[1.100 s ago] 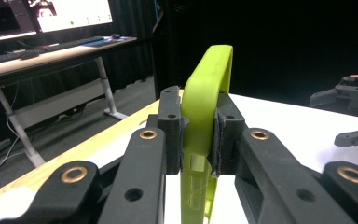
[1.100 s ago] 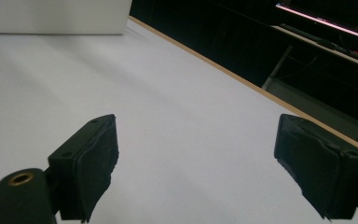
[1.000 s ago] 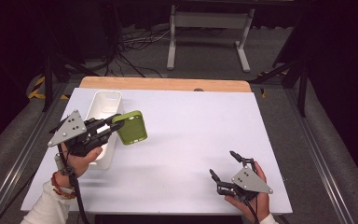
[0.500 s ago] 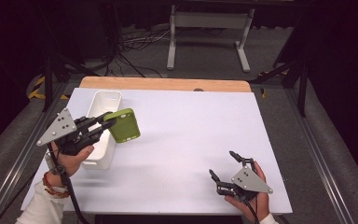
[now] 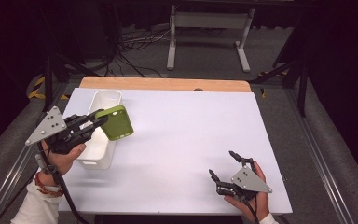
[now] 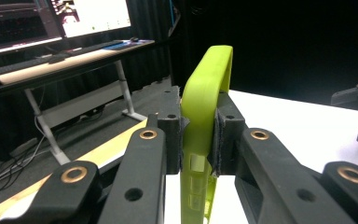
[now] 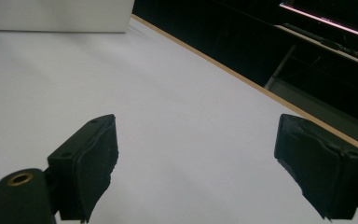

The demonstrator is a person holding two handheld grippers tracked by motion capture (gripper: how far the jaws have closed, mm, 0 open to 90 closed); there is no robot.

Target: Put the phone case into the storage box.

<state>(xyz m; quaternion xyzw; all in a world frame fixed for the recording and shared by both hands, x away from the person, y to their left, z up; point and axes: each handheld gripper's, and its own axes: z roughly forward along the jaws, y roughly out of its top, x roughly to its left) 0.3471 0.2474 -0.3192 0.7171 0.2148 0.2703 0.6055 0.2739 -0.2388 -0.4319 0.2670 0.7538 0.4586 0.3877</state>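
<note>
A lime-green phone case point(image 5: 116, 122) hangs in the air above the right wall of a white rectangular bin point(image 5: 103, 156) at the table's left. My left gripper point(image 5: 97, 120) is shut on the case's near edge; in the left gripper view the case point(image 6: 204, 121) stands on edge, pinched between the two pads point(image 6: 173, 135). My right gripper point(image 5: 224, 166) rests near the table's front right corner, open, with bare white tabletop between its jaws point(image 7: 193, 158).
The white table point(image 5: 191, 126) has a wooden strip point(image 5: 168, 84) along its far edge. Beyond it stand a metal stand point(image 5: 205, 28) and cables on the dark floor. The white bin point(image 7: 56, 16) appears far off in the right gripper view.
My left gripper has carried the green case leftward, from beside the bin to over its right wall. The right gripper has stayed where it was.
</note>
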